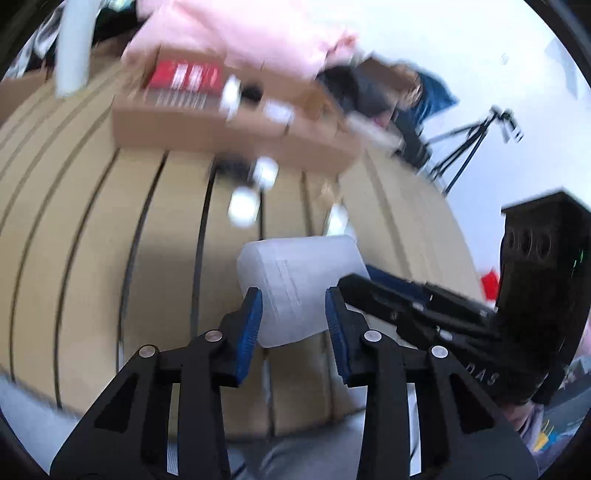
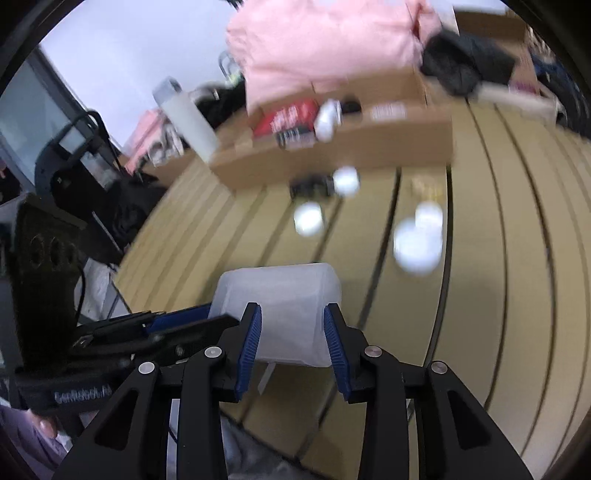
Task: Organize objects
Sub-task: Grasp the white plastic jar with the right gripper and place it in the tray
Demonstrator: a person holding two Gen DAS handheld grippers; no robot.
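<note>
At nine o'clock in my left wrist view the slatted tan table [image 1: 92, 229] runs off under the lens rim, its near edge cut away at seven o'clock where grey floor shows. Toward eleven o'clock a pale upright post [image 1: 72, 48] is smeared by blur, and at twelve the cardboard box [image 1: 236, 136] holds a red packet [image 1: 184, 75] whose print I cannot read; a pink cloth [image 1: 236, 33] drapes its far side and hides what lies behind. Just below the box, small white blobs [image 1: 243, 206] sit on the slats, too blurred to name. At centre the translucent white plastic container [image 1: 299, 280] sits between the blue pads of my left gripper [image 1: 293, 314]; the pads look to be at its sides, but I cannot tell whether they press it. At three o'clock my right gripper [image 1: 354, 284] reaches in to the container's right side, its far finger hidden. In my right wrist view the left gripper [image 2: 221, 321] comes in from nine o'clock, the container [image 2: 288, 299] stands between the right gripper's [image 2: 291, 317] parted pads, and again contact is unclear. Open tabletop [image 2: 517, 258] stretches from one to four o'clock, bare but for a white round thing [image 2: 417, 240].
</note>
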